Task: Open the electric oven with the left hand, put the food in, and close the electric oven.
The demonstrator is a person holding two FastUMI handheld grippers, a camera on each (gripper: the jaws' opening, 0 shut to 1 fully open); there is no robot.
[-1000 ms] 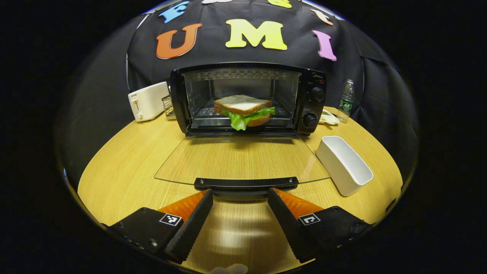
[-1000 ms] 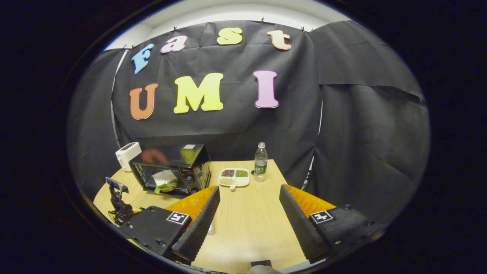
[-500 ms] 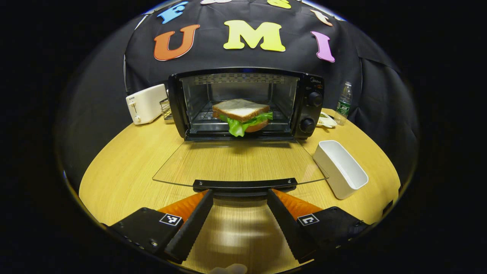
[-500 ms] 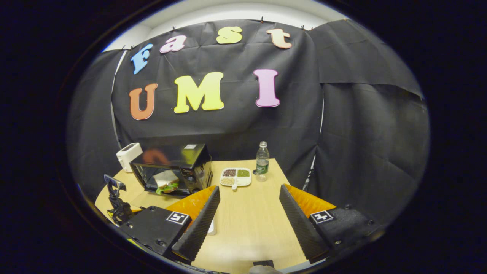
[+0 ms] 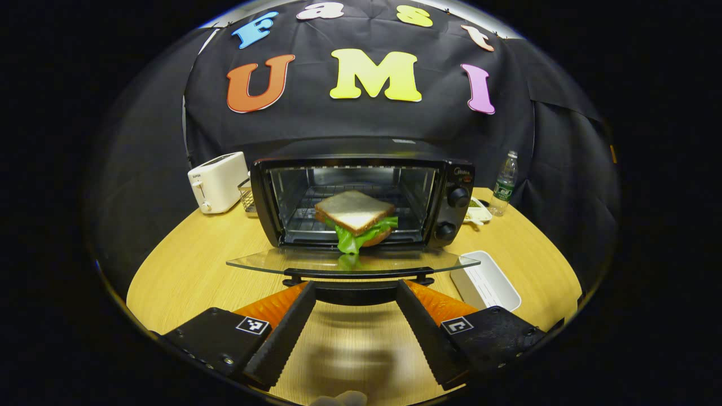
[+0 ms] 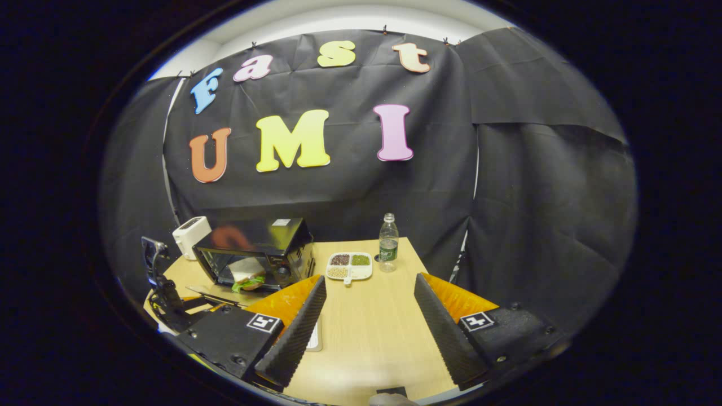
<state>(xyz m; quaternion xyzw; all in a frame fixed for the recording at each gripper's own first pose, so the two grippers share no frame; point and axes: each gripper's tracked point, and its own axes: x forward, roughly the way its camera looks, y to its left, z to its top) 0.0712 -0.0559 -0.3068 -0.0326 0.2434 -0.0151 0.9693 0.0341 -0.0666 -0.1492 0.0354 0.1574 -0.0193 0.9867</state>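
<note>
Two things have changed in the left gripper view over the last second: the glass door of the electric oven lay flat and broad a second ago and is now seen almost edge-on, lifted part-way toward shutting, and the oven's black top has come into sight where before the view looked up at the slotted roof of the cavity. The left gripper has its fingers spread wide, one at each side of the door's black handle; they do not pinch it, and whether they touch it I cannot tell. The sandwich, white bread over green lettuce, sits inside on the wire rack, much as it did earlier. The white rectangular dish on the wooden table now shows nearer the right-hand finger than it did. A white toaster stands left of the oven and a water bottle right of it. In the right gripper view the right gripper hovers over the table with its fingers wide apart and nothing between them, as before; a divided snack plate lies beside the bottle. A small light logo sits above the oven's knobs and the bottle has a green label, both too small to read.
</note>
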